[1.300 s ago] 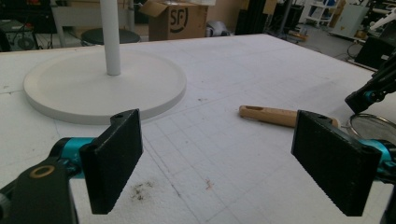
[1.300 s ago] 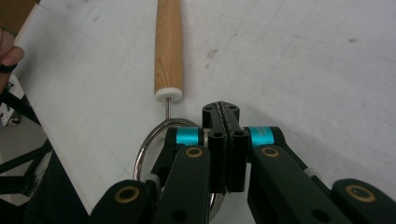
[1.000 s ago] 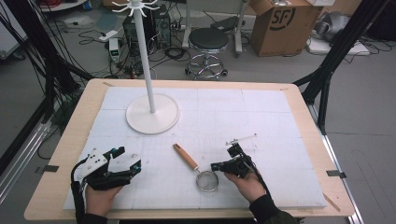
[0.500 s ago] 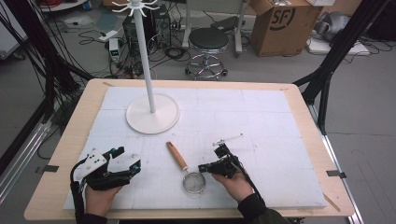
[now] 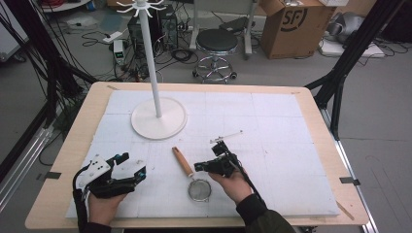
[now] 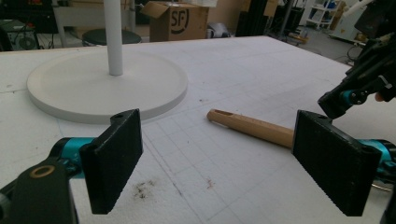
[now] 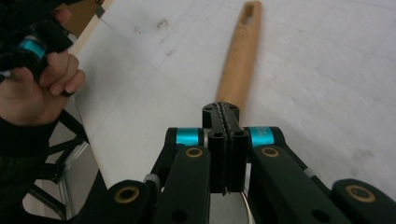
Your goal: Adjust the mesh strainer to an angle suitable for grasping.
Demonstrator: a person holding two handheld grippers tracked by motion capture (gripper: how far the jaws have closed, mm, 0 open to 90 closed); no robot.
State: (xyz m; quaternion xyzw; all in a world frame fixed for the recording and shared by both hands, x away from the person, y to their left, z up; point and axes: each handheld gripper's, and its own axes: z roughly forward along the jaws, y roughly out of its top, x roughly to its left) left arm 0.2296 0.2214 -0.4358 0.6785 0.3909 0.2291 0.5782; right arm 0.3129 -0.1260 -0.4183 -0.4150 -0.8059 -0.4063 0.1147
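A small strainer with a wooden handle (image 5: pixel 182 161) and a round mesh bowl (image 5: pixel 199 190) lies on the white mat. My right gripper (image 5: pixel 197 168) comes at it from the right, jaws shut on the strainer where the handle meets the bowl. In the right gripper view the handle (image 7: pixel 238 60) runs straight ahead from the closed jaws of the right gripper (image 7: pixel 225 114). My left gripper (image 5: pixel 131 165) rests at the front left of the mat, open with nothing between its pads (image 6: pixel 114 158). It looks across at the handle (image 6: pixel 254 127).
A white hook stand rises from a round base (image 5: pixel 159 118) at the back left of the mat. The wooden table edge (image 5: pixel 58 160) runs close beside my left hand. Beyond the table are a stool (image 5: pixel 217 41) and a cardboard box (image 5: pixel 291 24).
My right gripper has slid to the left with the strainer, which shifted left along with it. The left gripper has stayed where it was.
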